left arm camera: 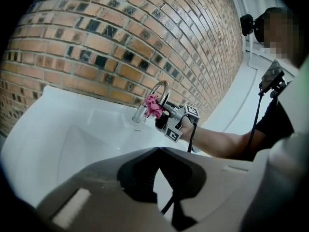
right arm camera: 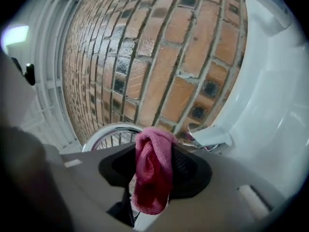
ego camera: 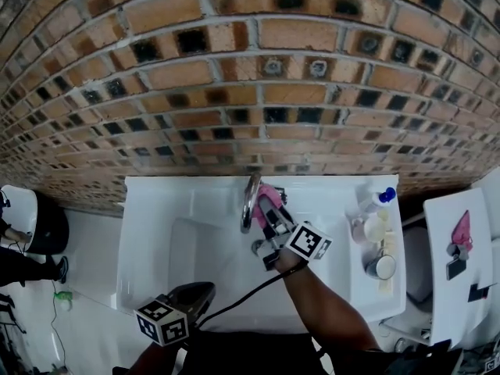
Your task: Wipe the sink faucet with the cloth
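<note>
Left gripper [ego camera: 205, 289], jaws closed on nothing, hangs over the front edge of the white sink [ego camera: 148, 209], with open basin between it and the faucet [ego camera: 248, 201]. Right gripper [ego camera: 267, 211] clamps a pink cloth [ego camera: 269, 194] against the faucet, close to the brick wall [ego camera: 250, 69]. A bottle [ego camera: 373, 202] and cups [ego camera: 380, 266] crowd the sink's right ledge.

A washroom — white sink [ego camera: 156, 209], chrome faucet [ego camera: 248, 198] and bottle [ego camera: 373, 202] against a brick wall [ego camera: 234, 76].
</note>
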